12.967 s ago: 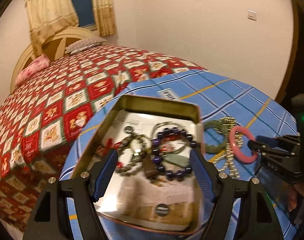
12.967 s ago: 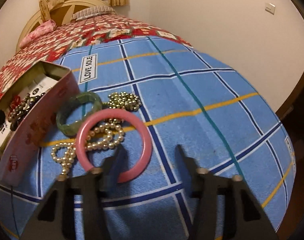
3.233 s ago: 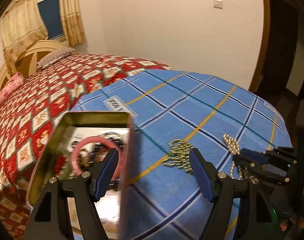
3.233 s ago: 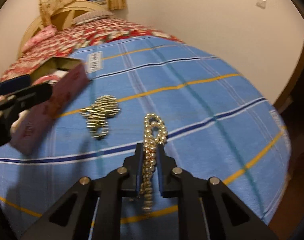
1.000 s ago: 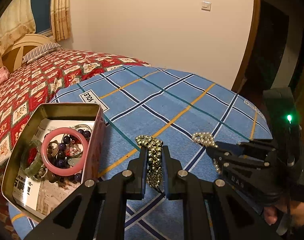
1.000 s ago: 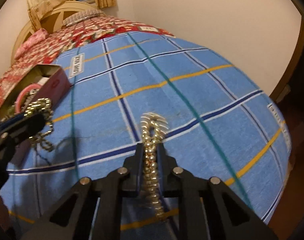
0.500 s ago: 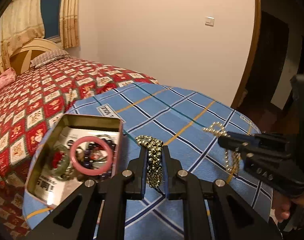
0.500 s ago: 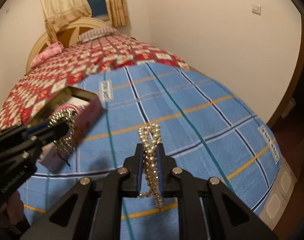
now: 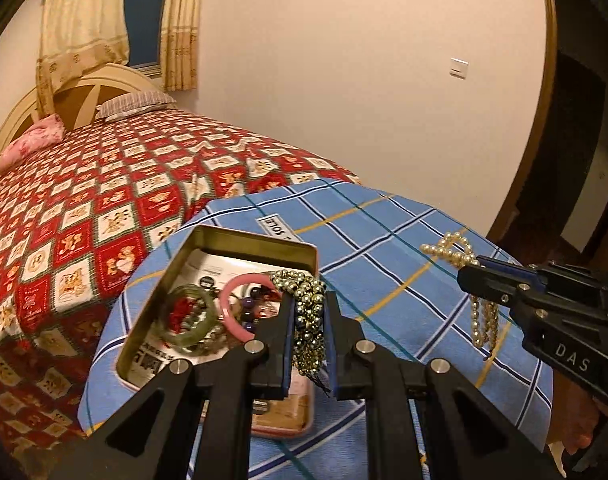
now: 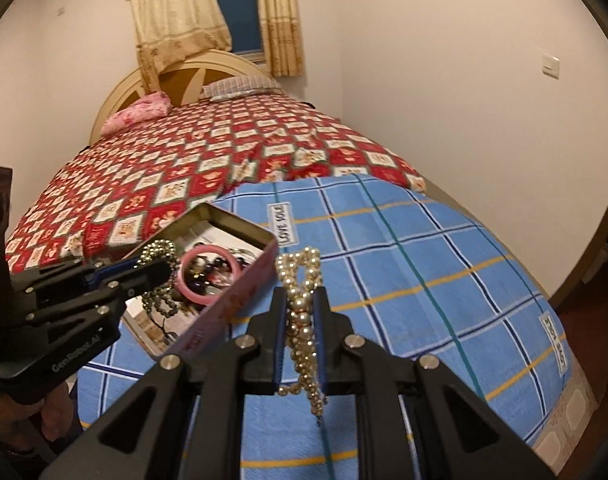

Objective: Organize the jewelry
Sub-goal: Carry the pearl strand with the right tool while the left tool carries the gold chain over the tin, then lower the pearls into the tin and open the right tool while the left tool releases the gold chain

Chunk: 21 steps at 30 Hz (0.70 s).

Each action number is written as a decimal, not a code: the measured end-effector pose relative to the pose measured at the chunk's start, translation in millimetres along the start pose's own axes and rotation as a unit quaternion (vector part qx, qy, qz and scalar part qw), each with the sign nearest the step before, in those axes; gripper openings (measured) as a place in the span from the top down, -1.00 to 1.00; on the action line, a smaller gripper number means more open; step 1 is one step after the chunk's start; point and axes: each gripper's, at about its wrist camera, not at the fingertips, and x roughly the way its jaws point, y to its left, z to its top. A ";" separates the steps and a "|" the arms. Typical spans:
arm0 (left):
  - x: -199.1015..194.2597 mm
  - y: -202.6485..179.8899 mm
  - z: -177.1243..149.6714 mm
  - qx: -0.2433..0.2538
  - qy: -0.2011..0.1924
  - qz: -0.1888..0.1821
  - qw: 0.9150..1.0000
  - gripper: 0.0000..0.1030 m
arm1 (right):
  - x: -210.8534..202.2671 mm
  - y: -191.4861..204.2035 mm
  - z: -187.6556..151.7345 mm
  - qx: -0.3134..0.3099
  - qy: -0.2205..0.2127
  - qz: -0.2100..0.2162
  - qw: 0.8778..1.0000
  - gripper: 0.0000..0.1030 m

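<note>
An open metal tin [image 9: 260, 239] [image 10: 240, 216] lies on the blue checked cloth and holds a pink bangle [image 9: 234, 316] [image 10: 228, 264], a green bangle [image 9: 184, 330] and dark bead bracelets. My left gripper [image 9: 309, 312] [image 10: 164, 270] is shut on a gold bead necklace [image 9: 306, 320] [image 10: 158, 254] and holds it in the air over the tin's right side. My right gripper [image 10: 300, 308] [image 9: 470, 272] is shut on a cream pearl necklace [image 10: 300, 312] [image 9: 454, 250], lifted above the cloth to the right of the tin.
The blue checked cloth [image 9: 384, 248] [image 10: 424, 272] covers the foot of a bed with a red patterned quilt [image 9: 104, 200] [image 10: 208, 160]. A cream wall and a dark doorway [image 9: 576, 152] stand to the right. The cloth falls away at its near edge.
Both grippers have risen and moved left toward the tin with their necklaces. The gold bead necklace now hangs over the tin's right side.
</note>
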 end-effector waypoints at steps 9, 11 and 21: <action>5.5 24.6 -0.8 -0.013 -0.001 0.028 1.000 0.76 | 13.6 28.1 9.0 -0.021 -0.002 0.030 0.999 0.72; 8.6 32.4 -0.9 -0.020 0.002 0.033 0.999 0.76 | 17.2 32.8 11.0 -0.021 -0.002 0.039 0.999 0.72; 19.0 55.0 -1.3 -0.034 0.008 0.043 0.998 0.75 | 38.8 68.0 19.7 -0.047 -0.002 0.079 0.996 0.72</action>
